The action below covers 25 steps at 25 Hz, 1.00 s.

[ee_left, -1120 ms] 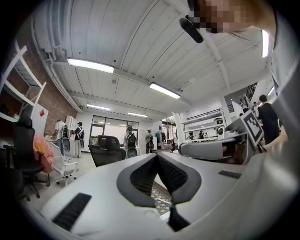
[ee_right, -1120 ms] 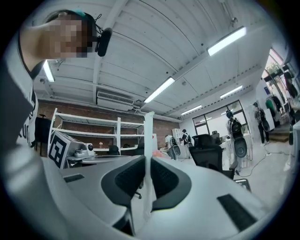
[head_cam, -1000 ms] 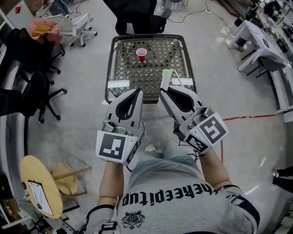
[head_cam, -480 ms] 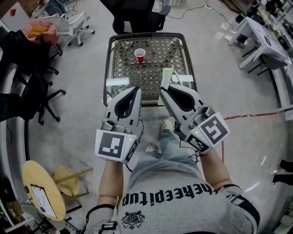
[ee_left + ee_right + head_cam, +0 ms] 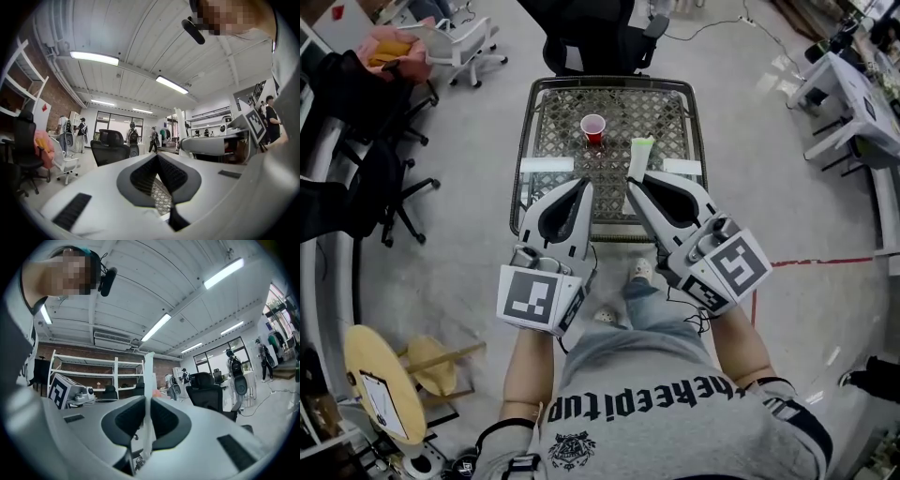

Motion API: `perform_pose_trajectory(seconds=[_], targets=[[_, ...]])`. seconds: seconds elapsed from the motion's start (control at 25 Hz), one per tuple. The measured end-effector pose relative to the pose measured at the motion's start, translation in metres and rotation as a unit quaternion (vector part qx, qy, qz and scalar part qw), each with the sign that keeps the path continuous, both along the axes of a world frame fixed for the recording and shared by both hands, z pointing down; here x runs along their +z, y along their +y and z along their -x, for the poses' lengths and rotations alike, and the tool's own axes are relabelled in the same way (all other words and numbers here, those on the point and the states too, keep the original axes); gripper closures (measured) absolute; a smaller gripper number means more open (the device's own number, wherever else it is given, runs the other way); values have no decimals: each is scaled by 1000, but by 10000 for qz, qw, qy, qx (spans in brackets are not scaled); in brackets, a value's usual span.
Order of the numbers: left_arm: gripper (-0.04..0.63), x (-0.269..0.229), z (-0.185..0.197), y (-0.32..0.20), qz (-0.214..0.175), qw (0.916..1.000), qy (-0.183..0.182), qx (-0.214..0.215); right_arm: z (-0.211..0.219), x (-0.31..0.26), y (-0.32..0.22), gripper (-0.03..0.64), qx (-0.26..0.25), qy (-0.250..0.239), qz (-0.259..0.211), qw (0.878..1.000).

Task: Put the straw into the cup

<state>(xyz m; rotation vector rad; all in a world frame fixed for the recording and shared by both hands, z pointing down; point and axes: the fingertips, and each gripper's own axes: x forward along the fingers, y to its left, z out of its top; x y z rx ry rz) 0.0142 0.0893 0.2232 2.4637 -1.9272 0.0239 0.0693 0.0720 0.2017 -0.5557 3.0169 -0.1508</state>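
Observation:
A small red cup point(image 5: 593, 128) stands upright on the metal mesh table point(image 5: 529, 141), a bit behind its middle. My right gripper point(image 5: 630, 187) is shut on a long straw in a white paper wrapper point(image 5: 637, 167), which sticks up past the jaws over the table's near half. In the right gripper view the straw point(image 5: 149, 380) runs upright between the pads. My left gripper point(image 5: 584, 186) hovers beside it at the table's near edge, its jaws shut on nothing; in the left gripper view the left gripper point(image 5: 157, 156) shows its tips meeting. Both grippers are short of the cup.
A black office chair point(image 5: 598, 37) stands right behind the table. A white chair point(image 5: 461, 42) and black chairs point(image 5: 384, 187) are at the left, a round wooden stool point(image 5: 382, 392) at the lower left, desks point(image 5: 853, 103) at the right. Two white strips point(image 5: 547, 165) lie on the table.
The table and cup have come closer in the head view. Both grippers now reach over the table's near edge; before they were short of it. The straw stays gripped.

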Motion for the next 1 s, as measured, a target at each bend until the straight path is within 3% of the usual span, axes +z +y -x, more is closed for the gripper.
perform_pose_trajectory(seconds=[0.12,0.36,0.6,1.0], targets=[[578,-2,4,-21,-91,9998,74,-155,3,2,-22,558,-121,-2,55,9999],[578,9,6,-53,253,9991,49,-348,7,5,-61,558,-359,-32,126,9993],[578,5,9,-83,-7,9977,120,-663,8,8,-92,558,-622,-76,159,9979],[578,8,8,-117,-24,9950,85,-997,9,17,-130,558,-964,-149,256,9949]])
